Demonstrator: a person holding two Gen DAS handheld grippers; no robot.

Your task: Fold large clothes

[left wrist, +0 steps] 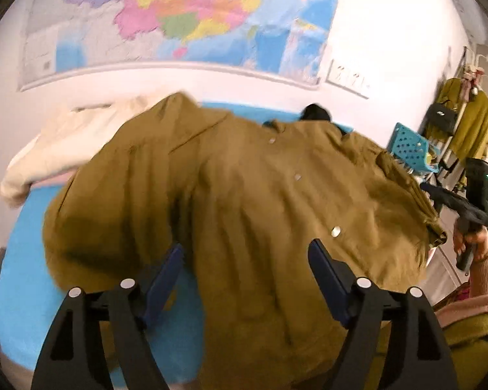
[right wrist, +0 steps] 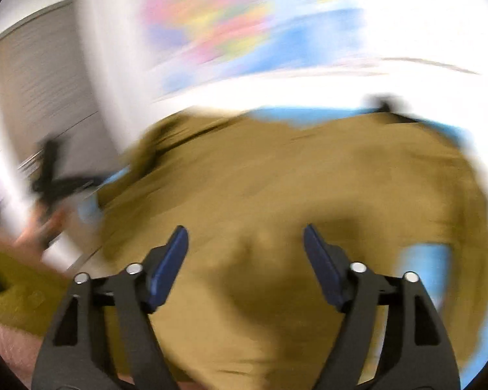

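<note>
A large olive-brown coat (left wrist: 244,195) with metal snap buttons lies crumpled over a blue-covered bed (left wrist: 22,260). My left gripper (left wrist: 245,253) is open above the coat's near hem, holding nothing. My right gripper (right wrist: 245,237) is open above the coat (right wrist: 292,188) in a motion-blurred view. In the left wrist view the right gripper's black body (left wrist: 455,204) shows at the coat's right edge, held in a hand. In the right wrist view the left gripper (right wrist: 53,182) shows blurred at the far left.
A cream garment (left wrist: 71,143) lies at the bed's far left corner. A coloured wall map (left wrist: 179,16) hangs behind. A blue perforated basket (left wrist: 410,146) and a rack with yellow-green clothes (left wrist: 471,126) stand at the right. A dark object (left wrist: 315,112) sits behind the coat.
</note>
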